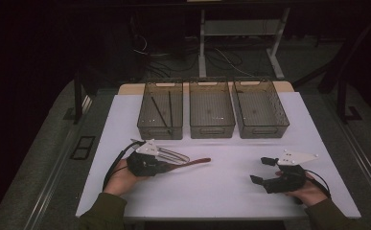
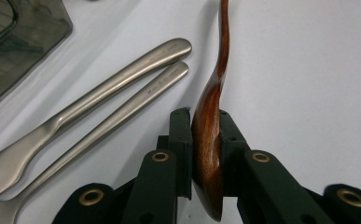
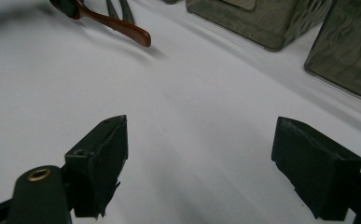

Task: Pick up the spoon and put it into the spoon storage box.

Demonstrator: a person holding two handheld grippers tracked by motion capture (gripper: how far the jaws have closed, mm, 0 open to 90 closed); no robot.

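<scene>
Between the left gripper's closed jaws, a wooden spoon; right gripper wide open, empty.

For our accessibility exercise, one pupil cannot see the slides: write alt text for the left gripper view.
The left gripper is shut on the bowl end of a brown wooden spoon, whose handle runs away up the white table. To its left lie two steel cutlery handles side by side, with the corner of a smoky clear bin at the top left.

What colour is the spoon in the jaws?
Glossy reddish-brown wood: the spoon, clearest in the left gripper view.
</scene>
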